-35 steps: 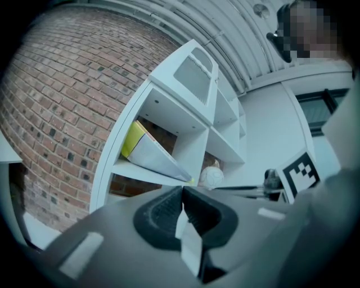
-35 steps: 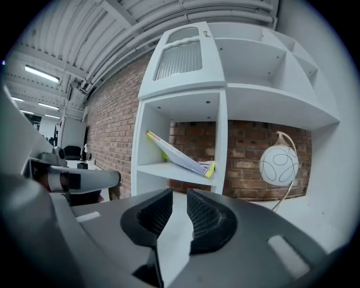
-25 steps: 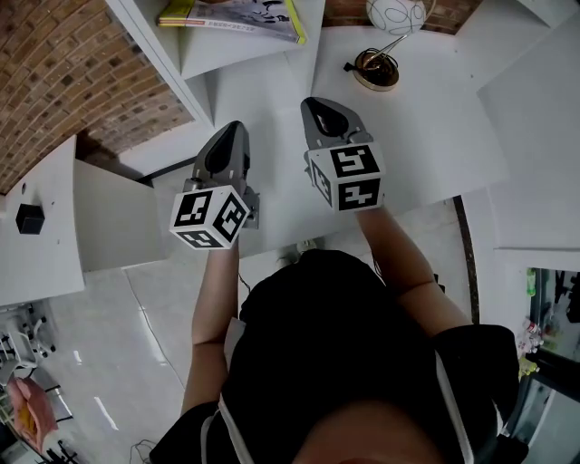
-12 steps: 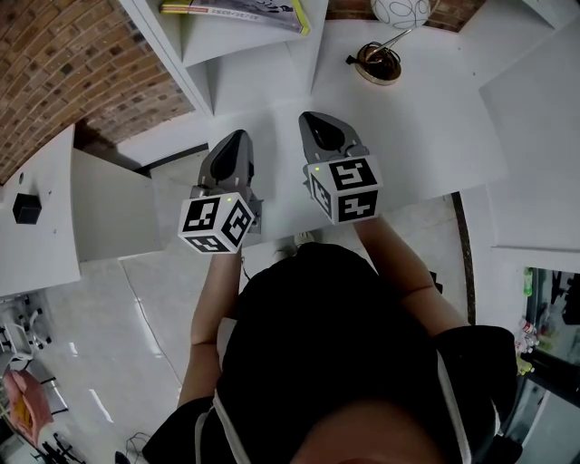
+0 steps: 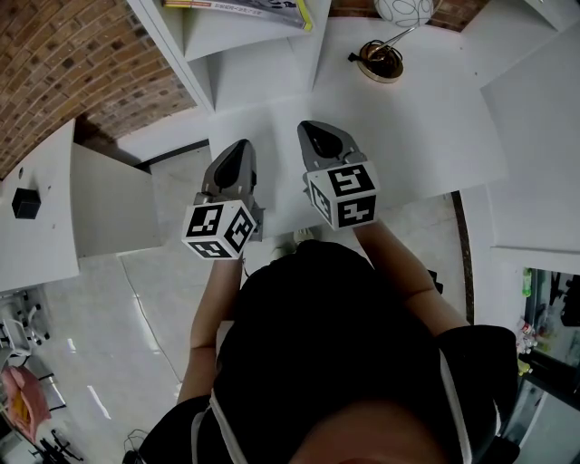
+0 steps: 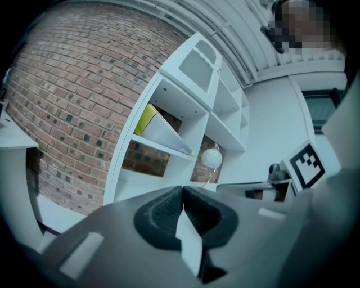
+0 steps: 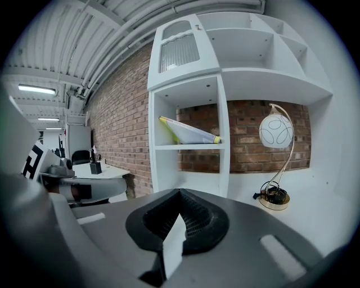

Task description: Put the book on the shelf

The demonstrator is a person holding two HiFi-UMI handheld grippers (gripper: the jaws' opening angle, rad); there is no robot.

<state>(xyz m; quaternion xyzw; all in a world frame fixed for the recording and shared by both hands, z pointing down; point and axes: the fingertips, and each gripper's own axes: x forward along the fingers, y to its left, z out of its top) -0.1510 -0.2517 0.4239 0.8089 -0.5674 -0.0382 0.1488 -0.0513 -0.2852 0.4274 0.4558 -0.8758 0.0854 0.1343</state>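
The book (image 5: 245,7), yellow-edged with a pale cover, lies flat on a shelf board of the white shelf unit (image 5: 201,56) at the top of the head view. It also shows as a slanted book (image 7: 188,133) in the right gripper view and as the book (image 6: 157,130) in the left gripper view. My left gripper (image 5: 237,156) is shut and empty, held over the white desk's near edge. Beside it my right gripper (image 5: 316,136) is also shut with nothing in it, well short of the shelf.
A lamp with a round white shade (image 7: 276,131) and a brass base (image 5: 378,62) stands on the white desk (image 5: 426,118) right of the shelf. A second white table (image 5: 36,227) with a small black box (image 5: 24,203) lies to the left. Brick wall (image 5: 82,72) behind.
Both grippers have drawn back a little toward the person, away from the shelf. The book has stayed on its board.
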